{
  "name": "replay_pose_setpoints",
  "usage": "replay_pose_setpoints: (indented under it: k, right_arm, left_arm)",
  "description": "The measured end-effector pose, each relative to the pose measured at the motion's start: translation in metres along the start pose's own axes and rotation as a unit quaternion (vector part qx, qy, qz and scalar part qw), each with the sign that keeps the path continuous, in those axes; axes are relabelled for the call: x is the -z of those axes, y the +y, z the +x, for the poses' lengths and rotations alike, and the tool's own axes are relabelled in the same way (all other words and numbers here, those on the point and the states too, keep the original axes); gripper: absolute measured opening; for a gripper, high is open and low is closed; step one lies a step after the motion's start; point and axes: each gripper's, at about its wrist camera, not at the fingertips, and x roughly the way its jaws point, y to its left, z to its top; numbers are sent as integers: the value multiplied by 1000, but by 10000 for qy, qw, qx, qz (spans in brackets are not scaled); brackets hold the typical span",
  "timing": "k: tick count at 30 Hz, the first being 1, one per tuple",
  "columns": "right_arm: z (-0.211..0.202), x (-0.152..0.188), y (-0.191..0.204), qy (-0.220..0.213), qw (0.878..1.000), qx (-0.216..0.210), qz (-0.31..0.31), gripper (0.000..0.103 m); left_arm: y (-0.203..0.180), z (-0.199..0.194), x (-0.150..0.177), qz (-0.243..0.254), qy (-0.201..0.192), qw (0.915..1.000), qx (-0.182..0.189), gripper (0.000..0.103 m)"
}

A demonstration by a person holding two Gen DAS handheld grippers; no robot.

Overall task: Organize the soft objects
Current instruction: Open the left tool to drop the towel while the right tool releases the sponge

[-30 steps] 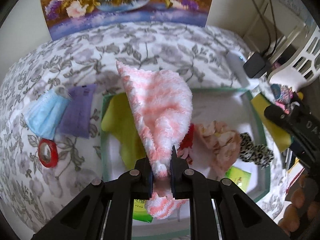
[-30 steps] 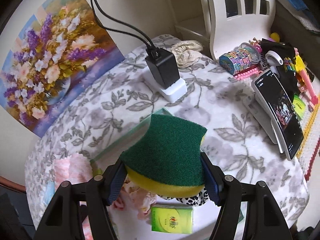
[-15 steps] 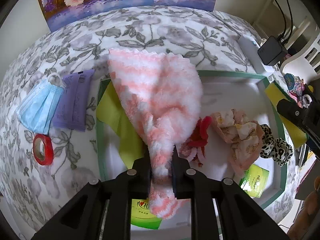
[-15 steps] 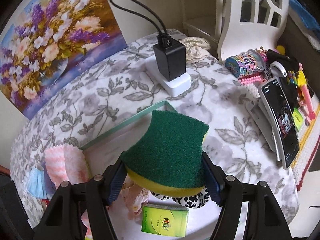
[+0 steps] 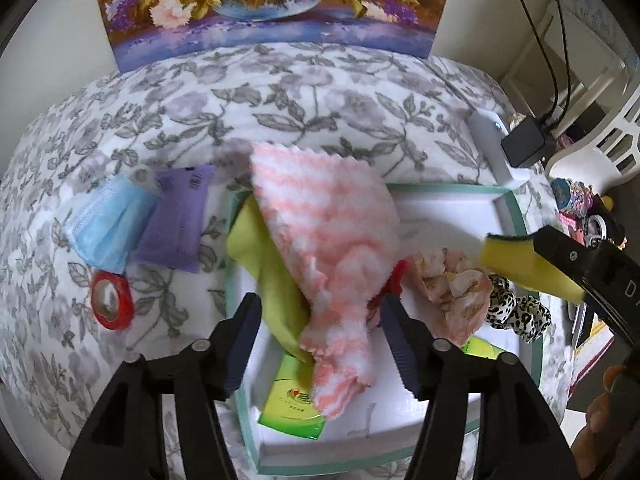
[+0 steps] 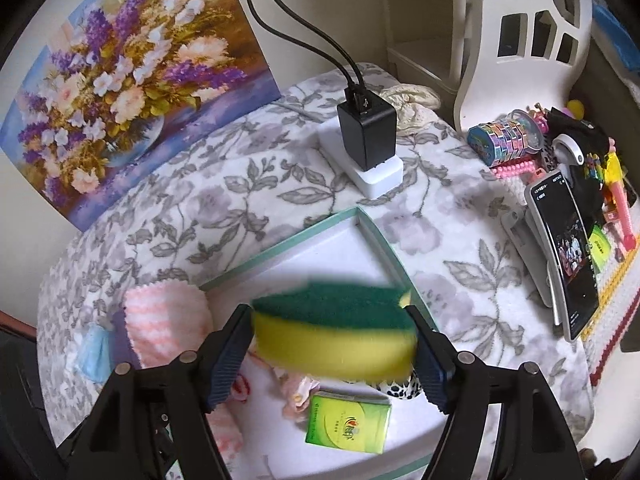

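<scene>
A white tray with a teal rim [image 5: 516,216] lies on the floral tablecloth. The pink-and-white striped cloth [image 5: 328,232] is draped in the tray over a yellow-green cloth [image 5: 264,264]. My left gripper [image 5: 320,304] hovers over the striped cloth's near end; its jaws are opening and the pads stand clear of the cloth. My right gripper [image 6: 328,316] hangs above the tray's right part [image 6: 320,220]. Its jaws are opening, but the pads still touch the ends of a blurred yellow-and-green sponge [image 6: 336,344]. The left wrist view shows the sponge [image 5: 520,264] at the right.
In the tray lie a floral scrunchie [image 5: 452,288], a leopard scrunchie [image 5: 516,312] and green packets [image 5: 292,404]. Left of it sit a blue mask [image 5: 108,224], a purple packet [image 5: 176,224] and red tape [image 5: 112,300]. A charger [image 6: 368,136] and a phone [image 6: 568,256] stand on the right.
The left jaws have spread wide and let go of the striped cloth, which has slumped into the tray. The sponge has gone from bowed upward to flat between the right jaws.
</scene>
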Motion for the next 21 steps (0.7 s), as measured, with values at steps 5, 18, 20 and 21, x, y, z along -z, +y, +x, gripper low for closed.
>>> replay_pose_setpoints:
  k: [5,18,20,21]
  right_arm:
    - [2,2,-1,60,10000,3,60,80]
    - [12,9,9,182,9996,114,-174,82]
    - [14,10,11,215,9995,97,-190,82]
    - [15,11,12,232,9995,89,-193,82]
  left_arm:
    - [12,-7,0,-116,-67,9998,-132,66]
    - [46,-16,-10,-507,-185,9983,-199,81]
    - [52,-16,-11,-597,-191,9979,-175,81]
    - [56,-17,-12,-652,-191,9975,-174,81]
